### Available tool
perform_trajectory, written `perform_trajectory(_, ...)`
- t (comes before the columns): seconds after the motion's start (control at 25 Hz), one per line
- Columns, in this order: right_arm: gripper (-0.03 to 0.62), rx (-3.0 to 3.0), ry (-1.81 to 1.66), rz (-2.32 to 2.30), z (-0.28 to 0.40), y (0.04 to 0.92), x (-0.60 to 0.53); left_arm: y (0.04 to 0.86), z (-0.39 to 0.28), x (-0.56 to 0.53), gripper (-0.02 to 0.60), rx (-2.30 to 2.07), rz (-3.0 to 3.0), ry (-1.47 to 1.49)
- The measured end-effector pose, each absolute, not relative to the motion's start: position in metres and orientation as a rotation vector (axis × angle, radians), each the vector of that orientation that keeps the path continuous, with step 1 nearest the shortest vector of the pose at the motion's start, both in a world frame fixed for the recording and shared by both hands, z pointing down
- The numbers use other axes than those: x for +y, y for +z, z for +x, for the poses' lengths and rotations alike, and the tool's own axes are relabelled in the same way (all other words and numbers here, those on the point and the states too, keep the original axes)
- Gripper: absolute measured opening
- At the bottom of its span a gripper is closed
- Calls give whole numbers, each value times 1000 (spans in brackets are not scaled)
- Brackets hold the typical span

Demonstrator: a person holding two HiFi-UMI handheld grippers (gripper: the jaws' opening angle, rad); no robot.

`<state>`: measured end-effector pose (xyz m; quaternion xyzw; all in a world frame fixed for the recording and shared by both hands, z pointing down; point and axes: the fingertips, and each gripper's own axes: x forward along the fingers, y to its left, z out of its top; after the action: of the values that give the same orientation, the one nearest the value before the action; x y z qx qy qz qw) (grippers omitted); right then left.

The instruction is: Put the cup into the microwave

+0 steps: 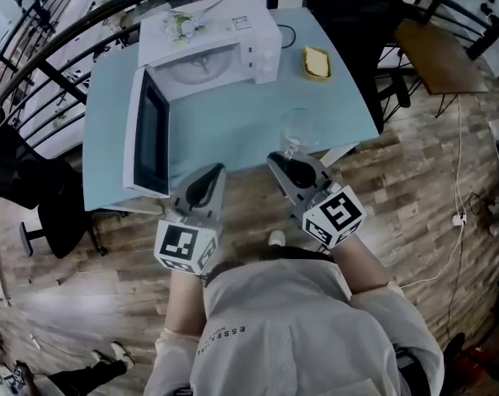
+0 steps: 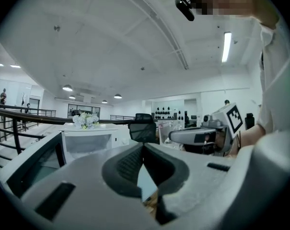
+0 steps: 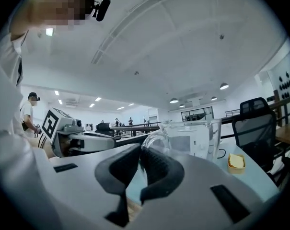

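Right gripper (image 1: 284, 157): I clamp the cup (image 1: 298, 130) by its handle, upright, right of the open microwave (image 1: 212, 60); left gripper (image 1: 216, 172) closed, empty.

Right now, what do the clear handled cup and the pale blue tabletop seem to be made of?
The clear handled cup looks like glass, perhaps clear plastic: glossy, and the room shows through its walls. The pale blue tabletop looks matte and smooth, maybe laminate.

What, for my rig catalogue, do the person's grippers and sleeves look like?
The left gripper and right gripper have pale grey bodies and black ribbed pads. Each carries a white cube with black square markers. No cables show. The sleeves are pale grey.
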<state>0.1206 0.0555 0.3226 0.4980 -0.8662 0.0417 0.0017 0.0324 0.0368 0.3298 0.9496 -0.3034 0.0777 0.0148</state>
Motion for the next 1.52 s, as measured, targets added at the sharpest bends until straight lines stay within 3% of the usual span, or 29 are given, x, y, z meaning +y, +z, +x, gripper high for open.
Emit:
perform_trajectory(0.44, 23, -2821, 131, 1320, 149, 331, -17, 353, 56, -17, 2, -1108, 2823, 277)
perform_trajectory(1.52, 25, -2865, 229, 911, 69, 449, -265, 409, 25, -224, 2, -1183, 2764, 225)
